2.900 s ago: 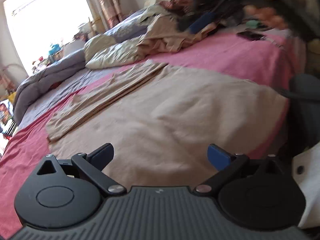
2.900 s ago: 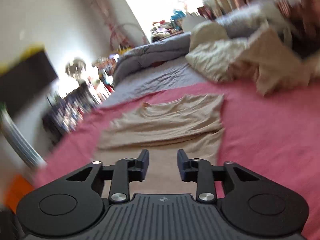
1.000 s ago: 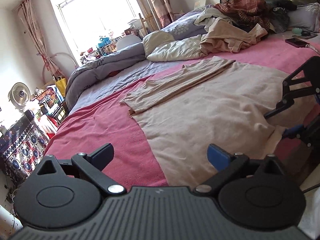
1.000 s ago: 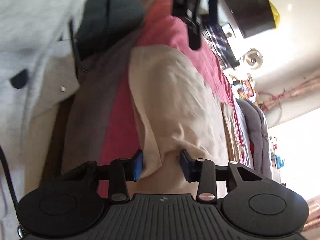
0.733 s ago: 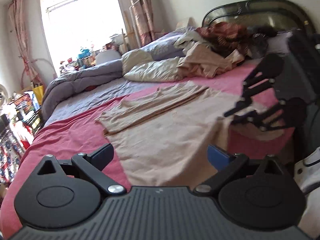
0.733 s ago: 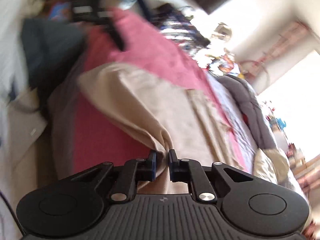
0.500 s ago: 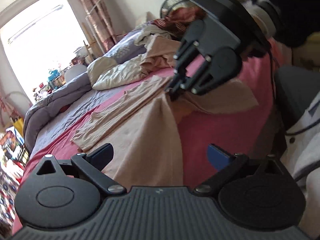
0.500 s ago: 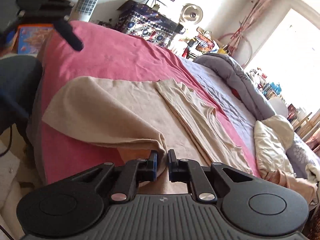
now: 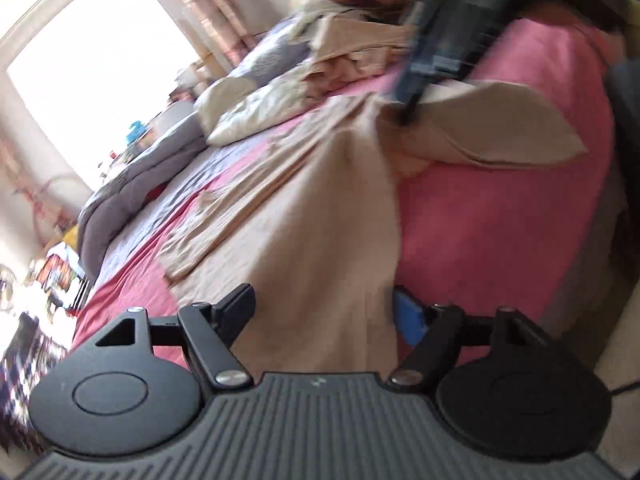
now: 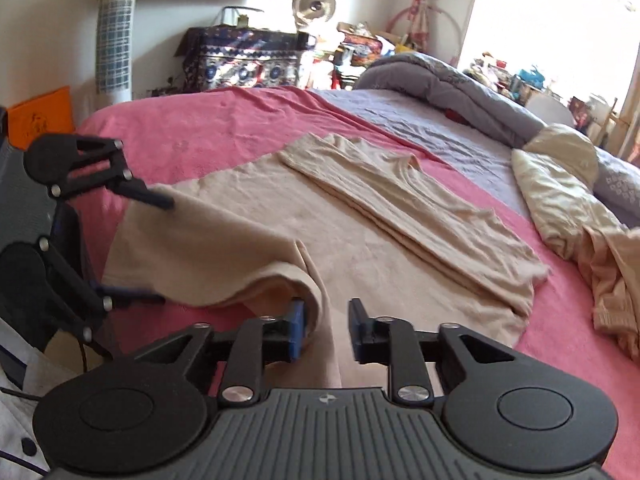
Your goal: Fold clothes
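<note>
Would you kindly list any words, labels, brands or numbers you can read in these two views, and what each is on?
No readable text in either view.
Orange bag: a faint dark mark, too blurred to read.
Right gripper body: a small pale emblem, no letters.
Left gripper body: the same emblem, no letters.

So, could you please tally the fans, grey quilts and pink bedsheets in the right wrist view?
Fans: 2, the tower fan and the round fan
Grey quilt: 1
Pink bedsheet: 1
Total: 4
</note>
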Demonstrator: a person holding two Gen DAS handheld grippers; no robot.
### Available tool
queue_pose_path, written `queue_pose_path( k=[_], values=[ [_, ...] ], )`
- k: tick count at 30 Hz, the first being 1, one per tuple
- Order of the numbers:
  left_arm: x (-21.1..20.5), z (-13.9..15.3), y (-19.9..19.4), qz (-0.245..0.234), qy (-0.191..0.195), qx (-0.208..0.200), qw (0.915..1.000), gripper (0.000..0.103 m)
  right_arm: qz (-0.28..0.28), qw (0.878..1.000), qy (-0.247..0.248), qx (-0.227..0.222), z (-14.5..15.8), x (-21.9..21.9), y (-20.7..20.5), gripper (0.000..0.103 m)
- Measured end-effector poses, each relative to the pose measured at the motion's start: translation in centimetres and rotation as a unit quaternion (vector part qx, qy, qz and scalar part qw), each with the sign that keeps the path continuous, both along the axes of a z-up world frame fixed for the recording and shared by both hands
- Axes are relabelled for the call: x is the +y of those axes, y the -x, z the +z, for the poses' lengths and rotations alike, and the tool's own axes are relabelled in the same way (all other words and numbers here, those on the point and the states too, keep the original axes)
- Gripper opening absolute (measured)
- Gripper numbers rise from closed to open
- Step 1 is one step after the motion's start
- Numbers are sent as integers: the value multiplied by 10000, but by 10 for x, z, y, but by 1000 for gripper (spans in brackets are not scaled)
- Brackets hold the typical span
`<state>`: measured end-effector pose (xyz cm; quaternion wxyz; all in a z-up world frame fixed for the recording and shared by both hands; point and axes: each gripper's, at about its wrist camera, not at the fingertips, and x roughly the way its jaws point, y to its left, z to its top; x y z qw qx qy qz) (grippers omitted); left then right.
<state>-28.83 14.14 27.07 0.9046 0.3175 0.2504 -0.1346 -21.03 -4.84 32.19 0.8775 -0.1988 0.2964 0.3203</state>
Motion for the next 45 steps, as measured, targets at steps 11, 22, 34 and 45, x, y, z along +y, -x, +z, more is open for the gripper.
queue_pose_path(
  k=[11,22,34,45],
  values=[
    [38,27,-26,1490,841,-482,9841,43,892,9656,1884,-1556,-67,-18,111,42],
    [15,21,-17,520,-179,-815,9952,89,1168,9599,1944,-1650,-84,18,96,34],
    [30,15,-62,569,490,108,9971,85,538,9817,1568,-937,-57,3,85,9],
    [59,36,-31,798,1347,342,9871,15,-360,9927,888,-735,-12,-27,68,7]
  ],
)
